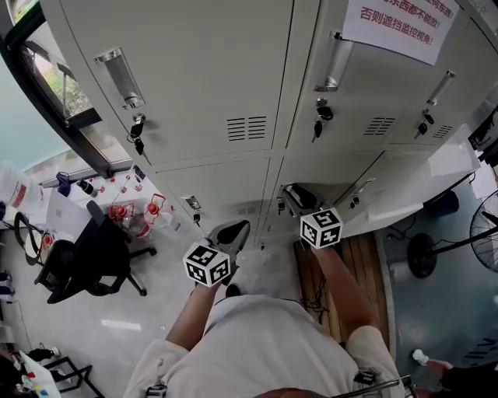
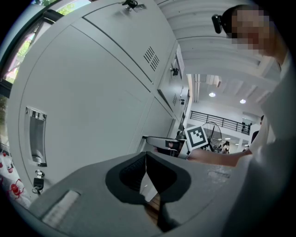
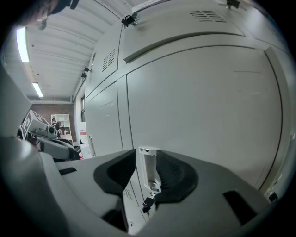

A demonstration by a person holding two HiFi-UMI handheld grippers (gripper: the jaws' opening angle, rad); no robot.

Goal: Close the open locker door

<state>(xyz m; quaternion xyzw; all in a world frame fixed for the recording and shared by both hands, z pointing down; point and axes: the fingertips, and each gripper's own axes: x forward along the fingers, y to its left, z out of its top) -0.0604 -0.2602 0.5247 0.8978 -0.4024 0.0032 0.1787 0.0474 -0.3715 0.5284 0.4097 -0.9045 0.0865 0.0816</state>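
- Where the bottom row of the grey locker bank (image 1: pixel 218 101) meets the floor, the open locker door (image 1: pixel 412 190) stands swung out into the room at the right. Its pale panel angles away from the cabinet front.
- In the head view, the near end of that door lies just beside the marker cube of the right gripper (image 1: pixel 294 196), which points at the bottom row, left of the open door.
- The right gripper's jaws stand a little apart. A recessed handle (image 3: pixel 149 169) shows in the gap between them, with a key (image 3: pixel 147 202) hanging just below it. Whether the pads touch the handle cannot be told.
- The left gripper (image 2: pixel 147 171) has its jaw tips pressed together with nothing between them. It is held low beside the right one, facing the closed doors.
- A red-lettered paper notice (image 1: pixel 401 23) is stuck on an upper door.
- A black office chair (image 1: pixel 85 264) stands on the floor to the left, well apart from both grippers.
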